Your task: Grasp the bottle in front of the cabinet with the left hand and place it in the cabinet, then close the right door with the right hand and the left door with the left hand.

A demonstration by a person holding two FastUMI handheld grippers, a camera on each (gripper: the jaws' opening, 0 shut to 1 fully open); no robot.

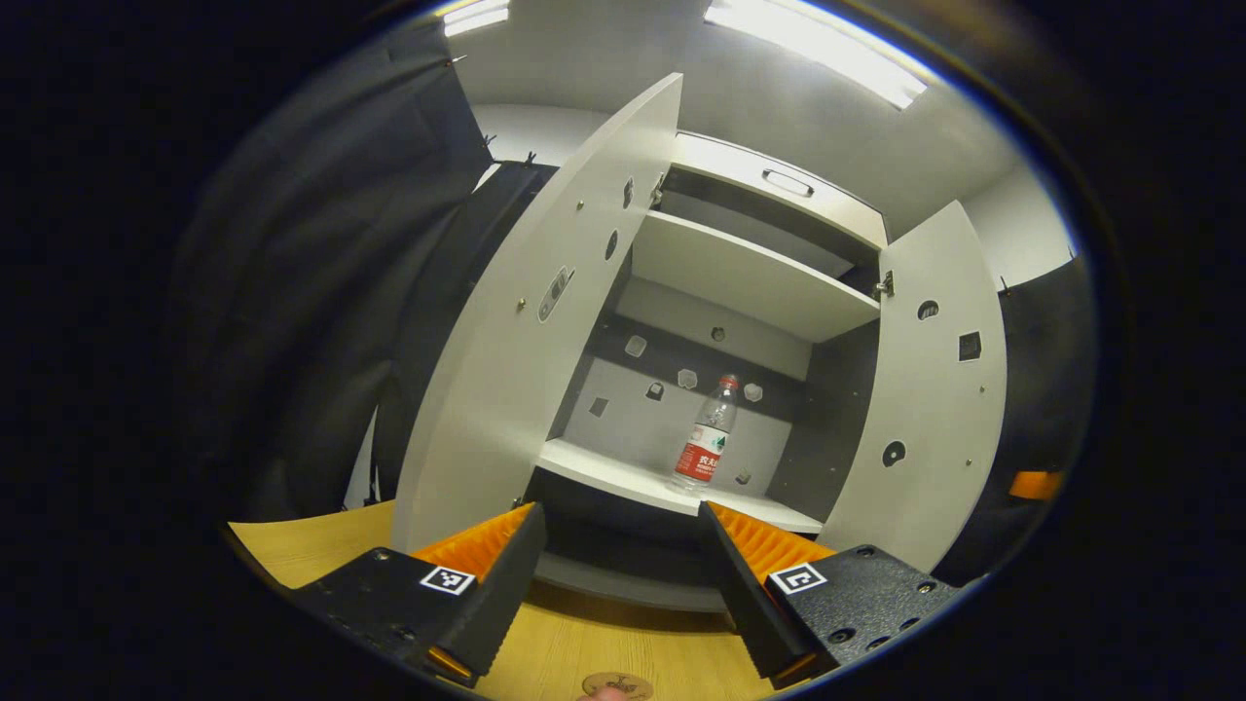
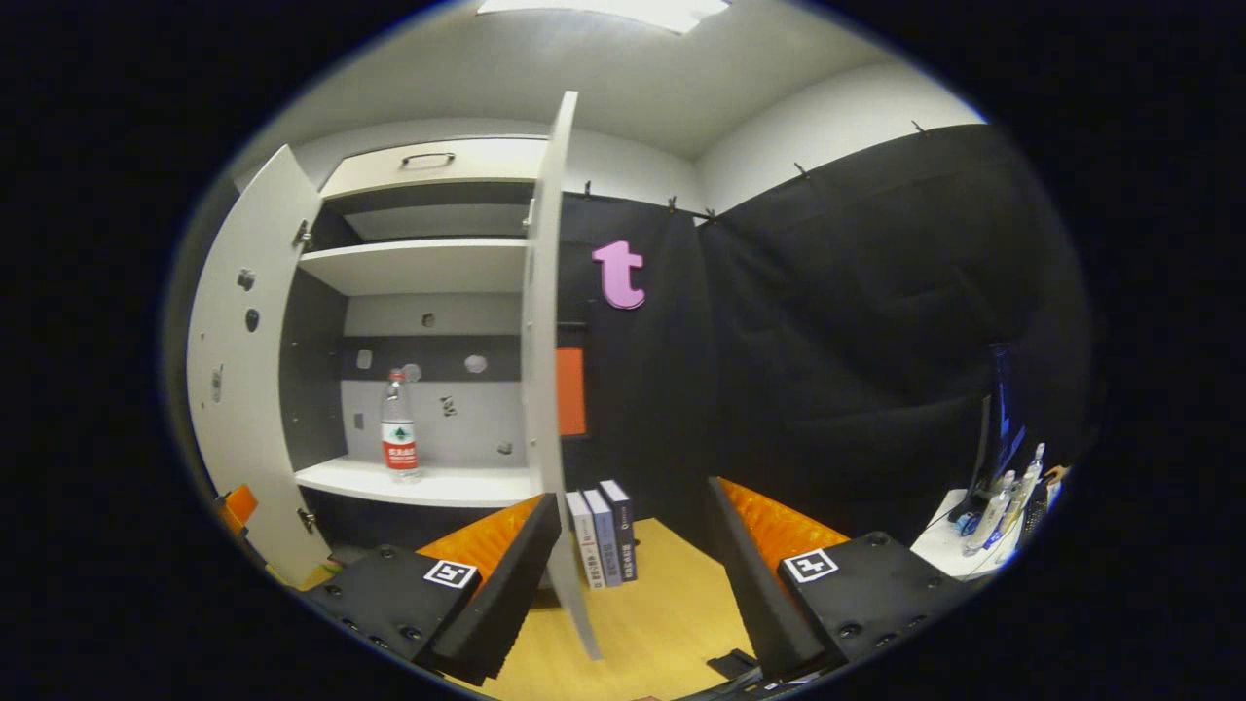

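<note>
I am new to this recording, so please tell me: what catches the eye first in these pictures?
The water bottle with a red label stands upright on the cabinet's lower shelf. Both cabinet doors stand wide open, the left door and the right door. Three books stand on the wooden table beside the right door.
</note>
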